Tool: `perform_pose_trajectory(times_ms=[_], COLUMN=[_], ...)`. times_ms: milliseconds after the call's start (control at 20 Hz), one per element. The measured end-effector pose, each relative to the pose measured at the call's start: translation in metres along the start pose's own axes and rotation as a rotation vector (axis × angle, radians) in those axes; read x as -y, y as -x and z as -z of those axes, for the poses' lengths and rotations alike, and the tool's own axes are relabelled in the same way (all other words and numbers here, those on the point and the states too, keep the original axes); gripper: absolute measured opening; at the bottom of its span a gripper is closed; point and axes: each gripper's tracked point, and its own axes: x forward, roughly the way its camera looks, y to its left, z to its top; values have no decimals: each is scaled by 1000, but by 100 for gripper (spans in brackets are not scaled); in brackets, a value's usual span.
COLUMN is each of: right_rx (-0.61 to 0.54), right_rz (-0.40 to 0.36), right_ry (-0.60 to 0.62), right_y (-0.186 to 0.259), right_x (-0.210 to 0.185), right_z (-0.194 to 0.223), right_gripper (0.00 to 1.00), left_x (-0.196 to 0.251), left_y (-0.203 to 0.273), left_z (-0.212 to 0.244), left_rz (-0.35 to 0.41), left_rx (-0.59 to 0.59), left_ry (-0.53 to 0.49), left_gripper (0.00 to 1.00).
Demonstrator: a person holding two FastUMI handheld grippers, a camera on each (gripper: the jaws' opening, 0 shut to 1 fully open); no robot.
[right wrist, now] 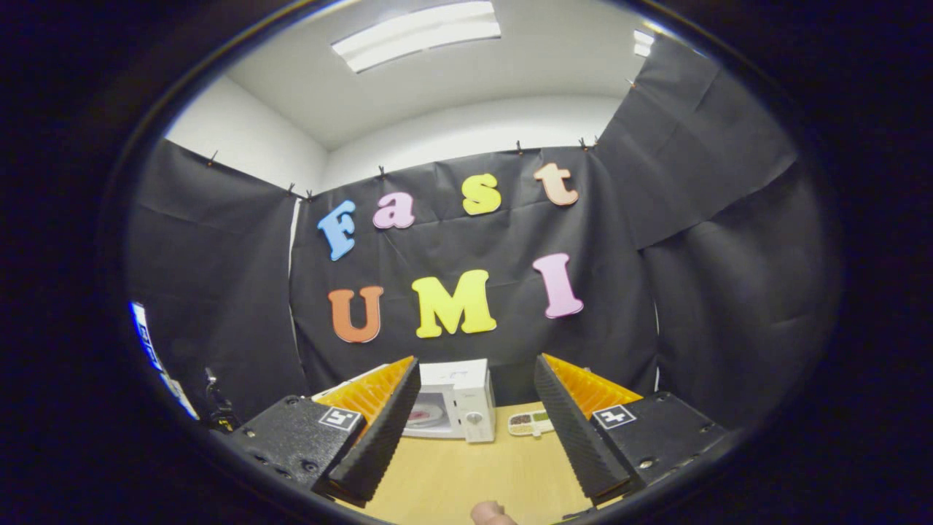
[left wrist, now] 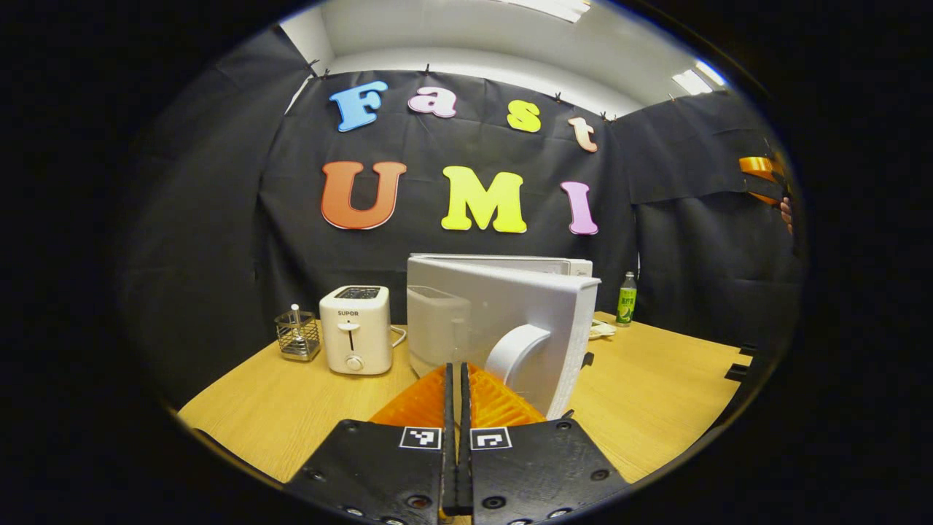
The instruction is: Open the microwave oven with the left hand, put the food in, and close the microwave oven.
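Microwave (left wrist: 503,321) door (left wrist: 510,328) stands ajar; left gripper (left wrist: 456,379) fingers closed, right gripper (right wrist: 474,415) spread.

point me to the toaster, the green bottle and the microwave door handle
toaster (left wrist: 356,329), left gripper view, middle of its front face.
green bottle (left wrist: 627,301), left gripper view, on its label.
microwave door handle (left wrist: 516,352), left gripper view, curved white grip on the open door.

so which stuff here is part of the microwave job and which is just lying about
For the job:
- microwave, door swung open
- plate of food already inside it
- left tongs, shut, close to the door handle
- right tongs, open, held back and high

Lying about:
- toaster
- wire holder
- green bottle
- small divided tray
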Motion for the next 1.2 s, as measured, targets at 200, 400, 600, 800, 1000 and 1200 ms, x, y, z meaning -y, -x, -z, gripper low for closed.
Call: perform_pose_trajectory(times_ms=[200, 400, 600, 800, 1000, 1200], right_rx=[-4, -7, -7, -20, -33, -54], right_rz=[-18, -26, -51, -60, -48, -44], right_ry=[-12, 16, 17, 10, 5, -9], right_y=[10, 19, 27, 29, 26, 25], right_x=[1, 0, -4, 0, 8, 15], right_z=[-4, -8, -11, -8, -5, 0], right_gripper=[100, 100, 100, 100, 100, 100], left_x=[35, 57, 83, 107, 121, 138], left_y=[-12, -45, -84, -110, -140, -174], left_z=[-7, -8, 5, 15, 21, 11], left_rz=[151, 223, 275, 316, 288, 245], left_rx=[35, 14, -42, -69, -95, -83], left_ry=[2, 20, -21, 2, 28, 16], left_gripper=[0, 0, 0, 0, 0, 0])
